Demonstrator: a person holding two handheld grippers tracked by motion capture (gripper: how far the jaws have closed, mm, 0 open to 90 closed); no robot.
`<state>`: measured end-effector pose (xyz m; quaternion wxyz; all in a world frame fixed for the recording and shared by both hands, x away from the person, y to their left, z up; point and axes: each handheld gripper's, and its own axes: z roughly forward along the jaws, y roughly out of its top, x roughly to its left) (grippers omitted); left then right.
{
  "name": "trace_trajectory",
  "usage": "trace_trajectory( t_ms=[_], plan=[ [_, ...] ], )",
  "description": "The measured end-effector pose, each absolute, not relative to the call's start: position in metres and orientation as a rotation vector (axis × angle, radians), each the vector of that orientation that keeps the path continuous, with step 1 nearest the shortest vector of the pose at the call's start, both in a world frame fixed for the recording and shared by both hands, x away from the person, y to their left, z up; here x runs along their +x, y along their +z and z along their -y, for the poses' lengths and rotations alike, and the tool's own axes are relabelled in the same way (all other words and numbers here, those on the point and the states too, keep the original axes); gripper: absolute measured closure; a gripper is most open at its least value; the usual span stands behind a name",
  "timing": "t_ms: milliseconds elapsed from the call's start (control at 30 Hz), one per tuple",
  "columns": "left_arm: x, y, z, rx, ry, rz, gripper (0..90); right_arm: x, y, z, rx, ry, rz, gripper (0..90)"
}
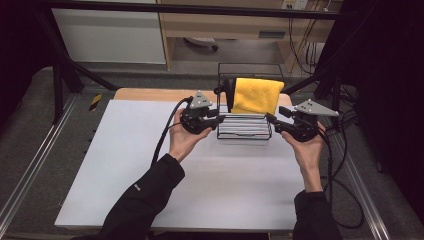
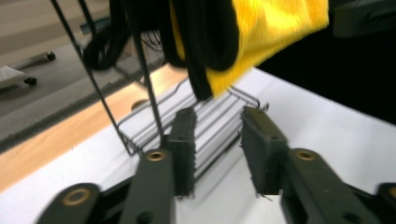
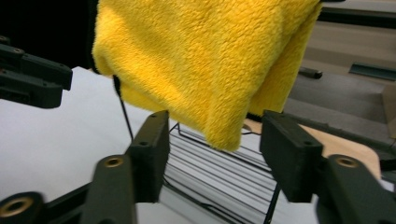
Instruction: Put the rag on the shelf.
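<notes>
two grippers, left (image 1: 216,116) and right (image 1: 274,120), fingers open, empty, flanking wire rack (image 1: 244,131) with yellow cloth (image 1: 256,95) on white table (image 1: 150,165)

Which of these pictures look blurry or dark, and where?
High view: the white table is evenly lit, the surroundings dark. Left gripper view: near jaws and the yellow towel soft, black at right. Right gripper view: the towel's pile is crisp, jaw bases blurred.

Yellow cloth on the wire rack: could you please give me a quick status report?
Left hand-held gripper open, empty, beside wire rack. Right hand-held gripper open, empty, opposite side. Yellow cloth draped over rack top, ungrasped. Nothing in the way.
</notes>
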<state>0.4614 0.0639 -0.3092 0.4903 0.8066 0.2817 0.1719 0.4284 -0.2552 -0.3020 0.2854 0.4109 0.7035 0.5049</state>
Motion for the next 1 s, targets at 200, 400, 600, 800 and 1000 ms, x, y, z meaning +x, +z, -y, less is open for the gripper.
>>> trace_trajectory(
  t_ms=[200, 400, 600, 800, 1000],
  plan=[
    [0.453, -0.332, -0.091, 1.990, 0.362, -0.701, 50.6, 0.418, -0.314, 0.252, 1.109, 1.370, -1.928, 23.8],
    [0.443, -0.357, -0.127, 2.013, 0.342, -0.758, 40.8, 0.412, -0.329, 0.247, 1.113, 1.365, -1.992, 14.9],
    [0.429, -0.376, -0.164, 2.008, 0.331, -0.823, 30.4, 0.407, -0.346, 0.240, 1.129, 1.361, -2.033, 7.5],
    [0.410, -0.386, -0.198, 2.005, 0.370, -0.859, 18.7, 0.400, -0.364, 0.233, 1.137, 1.365, -2.062, 5.3],
    [0.391, -0.399, -0.225, 2.012, 0.399, -0.899, 8.8, 0.392, -0.380, 0.227, 1.148, 1.361, -2.119, 2.0]
  ],
)
